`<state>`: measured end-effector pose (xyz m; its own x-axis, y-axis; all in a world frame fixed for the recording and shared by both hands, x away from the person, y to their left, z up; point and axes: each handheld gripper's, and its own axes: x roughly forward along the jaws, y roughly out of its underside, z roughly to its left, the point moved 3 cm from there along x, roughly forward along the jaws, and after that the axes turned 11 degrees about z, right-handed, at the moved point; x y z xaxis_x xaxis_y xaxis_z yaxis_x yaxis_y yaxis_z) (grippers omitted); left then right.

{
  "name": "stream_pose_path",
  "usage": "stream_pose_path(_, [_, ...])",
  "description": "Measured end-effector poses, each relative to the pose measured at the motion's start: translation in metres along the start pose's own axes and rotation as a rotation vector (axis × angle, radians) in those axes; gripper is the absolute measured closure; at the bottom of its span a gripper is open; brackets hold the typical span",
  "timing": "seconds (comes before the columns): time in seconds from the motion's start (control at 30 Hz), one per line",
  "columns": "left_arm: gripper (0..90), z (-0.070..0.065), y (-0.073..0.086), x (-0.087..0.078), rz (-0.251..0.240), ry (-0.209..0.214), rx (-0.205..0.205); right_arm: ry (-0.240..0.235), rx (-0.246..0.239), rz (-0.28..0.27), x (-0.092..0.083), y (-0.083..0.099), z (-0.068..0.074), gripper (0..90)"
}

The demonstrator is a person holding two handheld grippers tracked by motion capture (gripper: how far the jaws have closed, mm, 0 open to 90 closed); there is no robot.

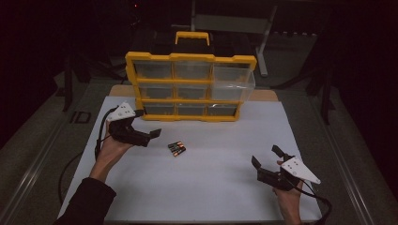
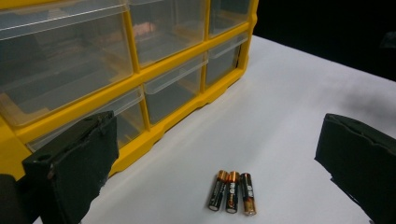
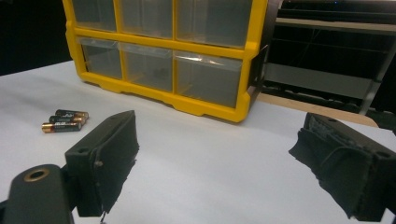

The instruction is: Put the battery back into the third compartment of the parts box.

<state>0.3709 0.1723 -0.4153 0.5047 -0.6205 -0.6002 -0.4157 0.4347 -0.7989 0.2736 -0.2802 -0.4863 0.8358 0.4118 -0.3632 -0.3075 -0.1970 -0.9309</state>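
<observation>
Left gripper view: batteries point(image 2: 232, 192) bear unreadable orange-black labels.

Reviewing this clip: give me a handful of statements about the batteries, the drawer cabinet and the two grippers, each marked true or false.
1. Three batteries lie side by side on the white table. True.
2. The left gripper is shut on a battery. False: its jaws stand wide open, with the batteries lying on the table apart from them.
3. One drawer at the right of the yellow drawer cabinet is pulled out. True.
4. The right gripper is touching the cabinet. False: it is open above bare table, well away from it.
5. The batteries lie inside a drawer. False: they lie on the table in front of the cabinet.
</observation>
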Motion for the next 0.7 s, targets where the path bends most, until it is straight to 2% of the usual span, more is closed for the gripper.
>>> stream_pose_path(0.13, [0.1,0.004,-0.003,0.003,0.004,0.004,-0.010,0.001,0.001,-0.003,-0.001,0.000,0.000,11.6])
stream_pose_path(0.33, [0.1,0.008,-0.008,0.013,0.038,0.006,-0.011,0.000,0.001,-0.007,-0.001,0.000,0.000,11.6])
stream_pose_path(0.7, [0.1,0.008,-0.021,0.040,0.149,0.023,0.008,-0.003,0.000,-0.012,-0.001,-0.001,0.001,11.7])
